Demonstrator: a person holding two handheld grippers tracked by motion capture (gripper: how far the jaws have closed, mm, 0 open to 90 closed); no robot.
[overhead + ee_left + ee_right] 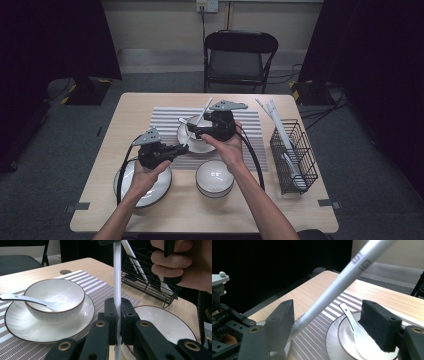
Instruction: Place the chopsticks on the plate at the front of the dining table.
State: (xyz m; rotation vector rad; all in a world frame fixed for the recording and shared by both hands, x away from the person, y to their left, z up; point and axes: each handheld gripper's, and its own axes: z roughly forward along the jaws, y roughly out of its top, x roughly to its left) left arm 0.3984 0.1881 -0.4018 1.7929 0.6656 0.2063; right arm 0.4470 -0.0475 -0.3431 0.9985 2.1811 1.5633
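Chopstick [117, 277] smooth, white, round | left fingers [117, 312] clamp it | right fingers [332, 322] wide

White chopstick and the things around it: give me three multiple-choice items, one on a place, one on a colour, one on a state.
1. Where does the wire basket stand?
A. on the striped mat
B. near the table's right edge
C. on the chair

2. What colour is the chopstick between the left gripper's jaws?
A. red
B. black
C. white

3. How is the left gripper?
A. shut on the chopstick
B. wide open and empty
C. lying flat on the table

Answers:
1 B: in the high view the wire basket stands on the bare wood of the table at the right, off the mat.
2 C: the chopstick is plain white along its length.
3 A: in the left gripper view the left gripper has both pads pressed against the chopstick.
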